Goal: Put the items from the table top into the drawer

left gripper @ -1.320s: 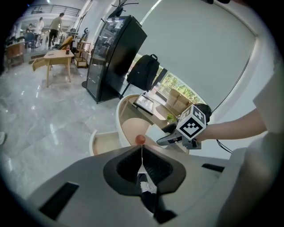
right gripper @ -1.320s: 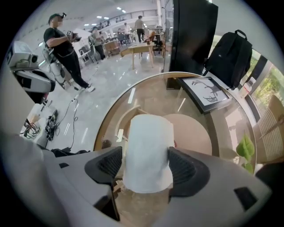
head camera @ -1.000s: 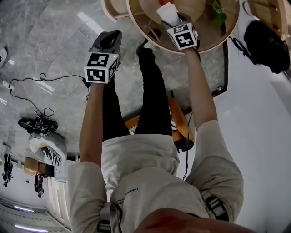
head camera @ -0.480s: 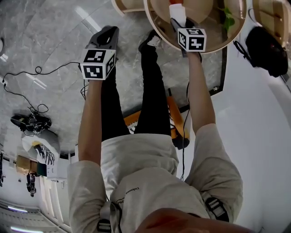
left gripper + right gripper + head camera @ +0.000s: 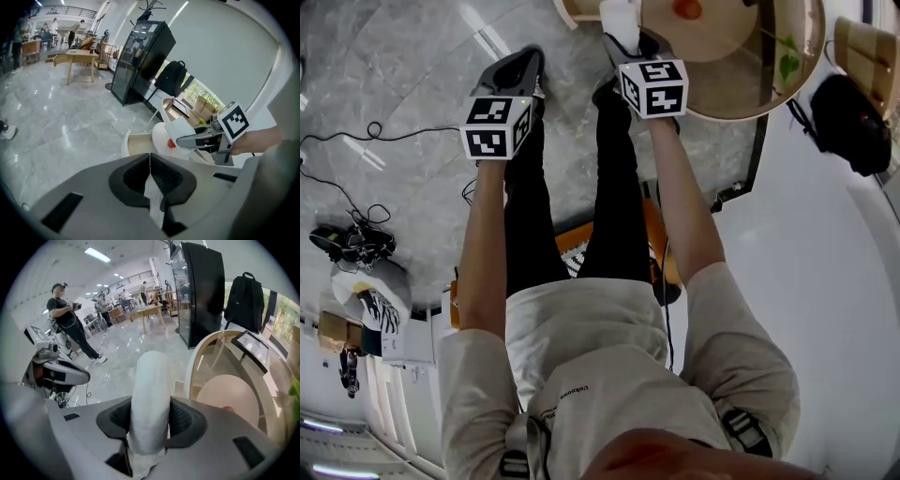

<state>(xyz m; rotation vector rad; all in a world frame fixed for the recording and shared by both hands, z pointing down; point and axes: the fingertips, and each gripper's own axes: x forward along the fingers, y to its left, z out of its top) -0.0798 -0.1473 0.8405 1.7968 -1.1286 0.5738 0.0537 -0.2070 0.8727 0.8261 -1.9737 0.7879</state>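
My right gripper (image 5: pixel 630 36) is shut on a soft white pouch (image 5: pixel 619 13) and holds it at the left edge of the round wooden table (image 5: pixel 741 101). In the right gripper view the pouch (image 5: pixel 150 394) fills the gap between the pads, bulging above them. The open drawer (image 5: pixel 138 143), a wooden box with a white curved front, sticks out of the table just beyond it. A small red item (image 5: pixel 687 9) lies on the tabletop. My left gripper (image 5: pixel 525 61) hangs over the floor to the left, jaws shut on nothing (image 5: pixel 149 160).
A green leafy item (image 5: pixel 787 66) lies on the table's right side. A black backpack (image 5: pixel 853 108) stands to the right, and a tall black cabinet (image 5: pixel 201 287) rises behind the table. Cables (image 5: pixel 356 159) trail on the marble floor. A person (image 5: pixel 70 329) stands far off.
My right gripper closed on the white pouch and carried it left, from over the tabletop to the table's left edge by the drawer. The left gripper drifted slightly.
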